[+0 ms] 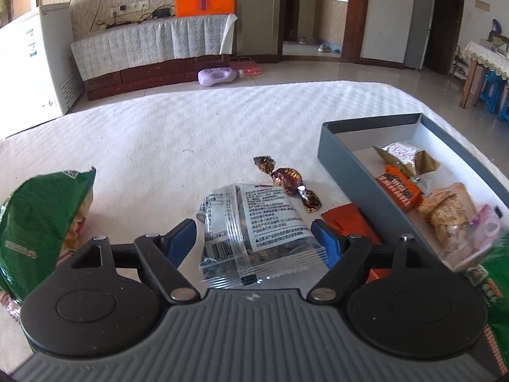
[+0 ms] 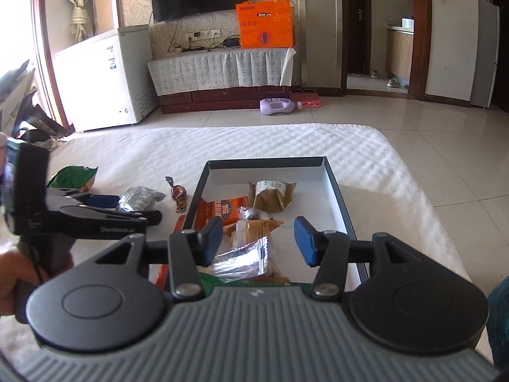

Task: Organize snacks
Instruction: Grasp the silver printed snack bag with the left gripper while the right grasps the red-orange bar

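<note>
**Bright daylight, soft shadows, strong fisheye bend**

Both views are well lit by daylight. In the right wrist view it enters from the left, where the window (image 2: 19,63) blows out to near white beside the curtain (image 2: 78,3). The white bedspread (image 1: 191,121) shows alternating light and shadow ripples across its weave. The tiled floor (image 2: 397,121) carries a pale sheen. Inside the grey box (image 2: 331,191) the far wall casts a soft shadow on the white base. A silver foil packet (image 2: 241,259) throws small glints. Straight lines bow hard toward the edges, door frames curving. At the right edge of the left wrist view, a pink wrapper (image 1: 483,229) is smeared by blur; the centre stays sharp.
</note>
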Tool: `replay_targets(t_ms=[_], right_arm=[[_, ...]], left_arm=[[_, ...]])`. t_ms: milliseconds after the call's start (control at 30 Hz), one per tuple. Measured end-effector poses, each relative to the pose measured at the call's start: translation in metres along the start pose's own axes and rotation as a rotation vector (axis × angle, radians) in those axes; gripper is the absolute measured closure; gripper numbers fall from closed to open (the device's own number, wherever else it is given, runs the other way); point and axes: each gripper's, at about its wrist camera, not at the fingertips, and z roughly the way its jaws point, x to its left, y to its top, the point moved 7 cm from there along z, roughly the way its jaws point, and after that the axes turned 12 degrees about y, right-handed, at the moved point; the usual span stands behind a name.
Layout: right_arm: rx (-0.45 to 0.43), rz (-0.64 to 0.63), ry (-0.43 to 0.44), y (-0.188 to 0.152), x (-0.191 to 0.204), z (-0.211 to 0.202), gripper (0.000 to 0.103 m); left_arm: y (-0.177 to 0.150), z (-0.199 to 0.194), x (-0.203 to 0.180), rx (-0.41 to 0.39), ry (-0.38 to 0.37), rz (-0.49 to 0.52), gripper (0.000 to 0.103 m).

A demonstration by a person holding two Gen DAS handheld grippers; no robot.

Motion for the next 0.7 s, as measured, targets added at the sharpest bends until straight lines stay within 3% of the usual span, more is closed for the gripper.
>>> replay_targets(t_ms=[267, 333, 433, 667, 700], right_arm=[[0.056, -0.062, 0.112, -0.006, 0.041, 0.019, 0.052], [0.089, -0.088, 0.152, -0.011, 0.059, 0.029, 0.062], [0.132, -0.115, 0.193, -0.017, 0.082, 0.043, 0.068], [0.212, -0.118, 0.107, -0.031, 0.097, 0.082, 0.069], [0.212, -0.127, 0.072, -0.033, 0.096, 0.085, 0.073]], left_arm=[[-0.002, 0.000, 0.002, 0.005, -0.005, -0.014, 0.032], [-0.002, -0.005, 0.006, 0.001, -0.001, -0.016, 0.032], [-0.003, -0.010, 0.014, -0.003, -0.001, -0.019, 0.032], [-0.015, -0.020, 0.035, 0.005, -0.012, -0.016, 0.032], [-0.017, -0.020, 0.037, 0.008, -0.016, -0.012, 0.032]])
